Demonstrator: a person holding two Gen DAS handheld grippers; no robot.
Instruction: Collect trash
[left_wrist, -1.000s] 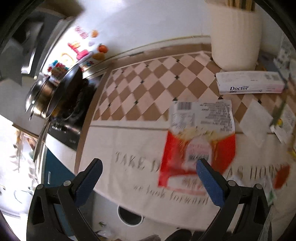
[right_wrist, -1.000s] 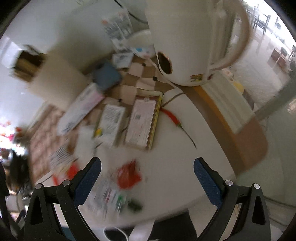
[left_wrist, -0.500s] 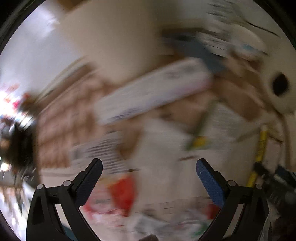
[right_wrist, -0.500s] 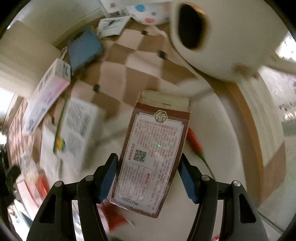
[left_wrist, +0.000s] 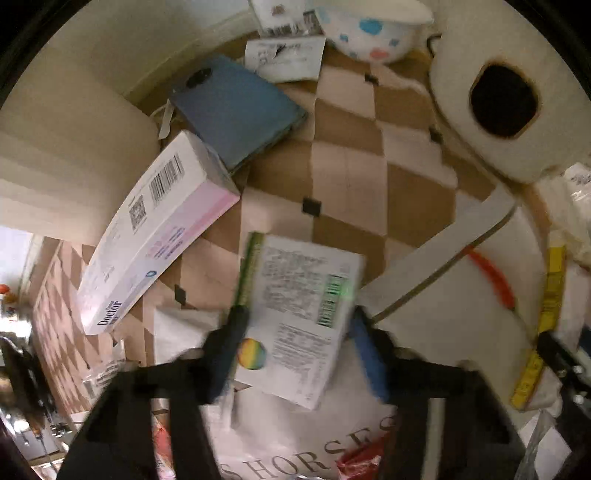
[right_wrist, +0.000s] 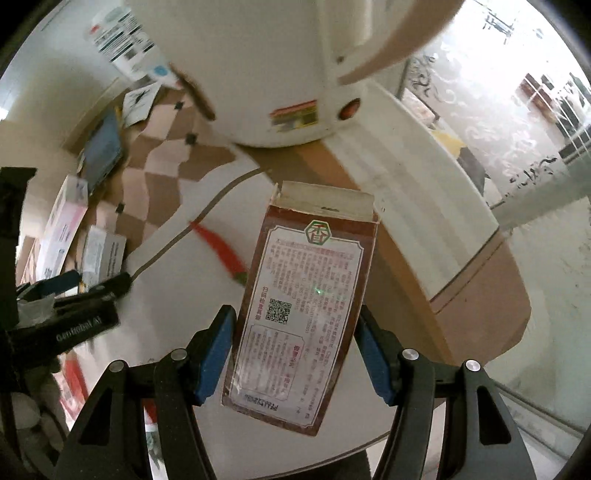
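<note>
My left gripper (left_wrist: 295, 350) points down at a white printed box (left_wrist: 299, 314) with a green edge and a rainbow dot, lying on the tablecloth. Its jaws are closing, and the pads meet the box's two long edges. My right gripper (right_wrist: 295, 317) is shut on a brown carton (right_wrist: 306, 295) with a white label and holds it above the table. The right wrist view also catches the left gripper (right_wrist: 92, 286) low at the left.
A white kettle (right_wrist: 277, 74) stands just behind the carton, with a red chili (right_wrist: 221, 251) lying under it. A white-pink "Doctor" box (left_wrist: 155, 240), a blue phone (left_wrist: 236, 110), a dotted bowl (left_wrist: 369, 33), a yellow packet (left_wrist: 550, 314) and a red wrapper (left_wrist: 358, 461) lie around.
My left gripper swept right from the stove side to the white box and narrowed its jaws. My right gripper came down, closed on the brown carton and raised it.
</note>
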